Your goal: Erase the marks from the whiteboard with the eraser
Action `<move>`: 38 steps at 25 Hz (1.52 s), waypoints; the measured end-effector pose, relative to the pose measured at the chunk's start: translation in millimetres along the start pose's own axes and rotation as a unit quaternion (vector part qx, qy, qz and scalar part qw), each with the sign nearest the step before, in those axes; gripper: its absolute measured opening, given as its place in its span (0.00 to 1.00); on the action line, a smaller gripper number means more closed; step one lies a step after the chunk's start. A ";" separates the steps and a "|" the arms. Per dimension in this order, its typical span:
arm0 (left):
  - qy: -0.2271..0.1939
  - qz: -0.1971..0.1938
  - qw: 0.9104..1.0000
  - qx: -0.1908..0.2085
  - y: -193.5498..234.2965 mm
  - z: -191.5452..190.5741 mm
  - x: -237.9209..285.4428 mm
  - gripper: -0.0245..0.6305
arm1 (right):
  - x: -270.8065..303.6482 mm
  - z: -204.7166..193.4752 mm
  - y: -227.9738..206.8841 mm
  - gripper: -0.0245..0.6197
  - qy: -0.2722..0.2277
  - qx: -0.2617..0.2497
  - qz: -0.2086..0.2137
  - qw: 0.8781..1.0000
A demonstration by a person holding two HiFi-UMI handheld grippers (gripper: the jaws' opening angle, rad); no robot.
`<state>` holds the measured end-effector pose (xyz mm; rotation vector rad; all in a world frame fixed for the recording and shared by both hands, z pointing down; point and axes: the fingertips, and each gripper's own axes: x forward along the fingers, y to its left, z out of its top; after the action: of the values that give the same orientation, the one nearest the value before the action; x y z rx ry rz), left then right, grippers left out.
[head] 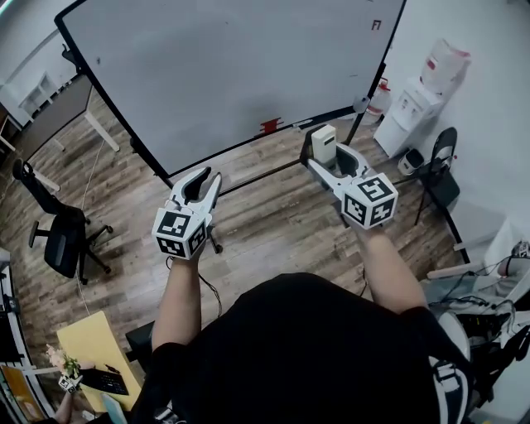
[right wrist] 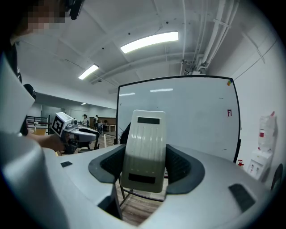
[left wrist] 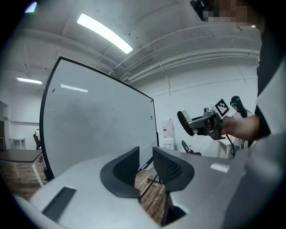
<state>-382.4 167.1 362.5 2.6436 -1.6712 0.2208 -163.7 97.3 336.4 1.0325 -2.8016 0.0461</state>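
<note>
Underfoot we note a plank floor [head: 273,224], with a large black-framed whiteboard [head: 232,74] standing across the top of the head view. At far left, a black office chair [head: 62,240] sits on the floor, well apart from the board.

We find the left gripper [head: 207,175] held out in front of the board's lower edge. In its own view, the left gripper [left wrist: 145,157] has its jaws a narrow gap apart with nothing between them; only floor shows through the gap.

We observe the board face largely clean. A small red mark [head: 376,26] sits near its upper right corner, also seen in the right gripper view [right wrist: 229,113].

We find the right gripper [head: 325,159] clamped on the eraser [head: 323,142]. In its own view, the right gripper [right wrist: 144,173] presses both pads against the sides of the pale ribbed eraser [right wrist: 145,150], which stands upright, in front of the board and clear of its face.

Beyond the board's right edge, a white water dispenser [head: 418,99] stands against the wall.
</note>
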 end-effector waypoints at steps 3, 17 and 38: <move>0.002 -0.013 1.000 -0.004 2.9 -1.2 7.8 0.19 | 6.9 -4.0 -1.4 0.45 0.008 0.006 -0.006 1.000; 0.005 -0.073 0.997 0.008 -11.3 -3.7 32.2 0.19 | -6.1 -18.3 -11.2 0.45 0.006 0.022 -0.044 0.999; 0.021 -0.134 0.991 0.017 -43.9 -9.6 95.9 0.19 | -35.7 -42.9 -65.1 0.45 0.007 0.054 -0.095 0.994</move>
<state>-303.6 100.7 386.8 2.8267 -1.2922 0.3003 -89.0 74.2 371.6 1.3127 -2.7011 0.1823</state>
